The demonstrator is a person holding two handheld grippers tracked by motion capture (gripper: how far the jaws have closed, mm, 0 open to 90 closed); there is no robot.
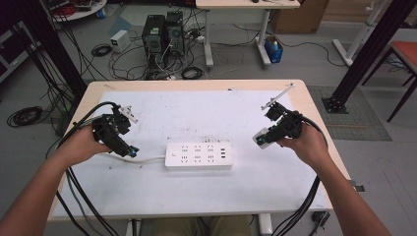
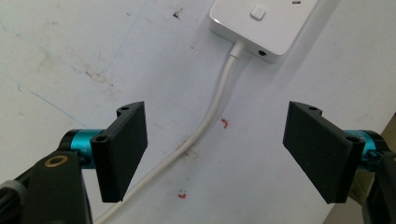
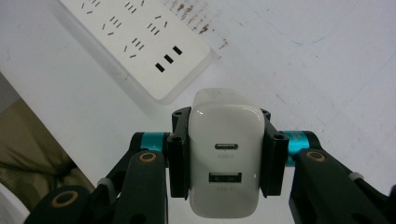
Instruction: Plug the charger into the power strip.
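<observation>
A white power strip (image 1: 198,155) lies flat in the middle of the white table mat, its white cord (image 2: 210,116) running off to the left. My left gripper (image 1: 129,150) hovers over that cord just left of the strip, jaws wide open and empty; in the left gripper view the strip's switch end (image 2: 261,25) sits beyond the gripper (image 2: 215,154). My right gripper (image 1: 261,139) is held right of the strip, shut on a white USB charger (image 3: 225,161) whose two ports face the camera. The power strip's USB end (image 3: 144,46) lies ahead of it.
The table's wooden edge (image 1: 314,113) frames the white mat (image 1: 196,115). Black cables (image 1: 78,196) trail from both grippers over the near edge. Computer towers (image 1: 162,34) and loose wiring stand on the floor beyond the table.
</observation>
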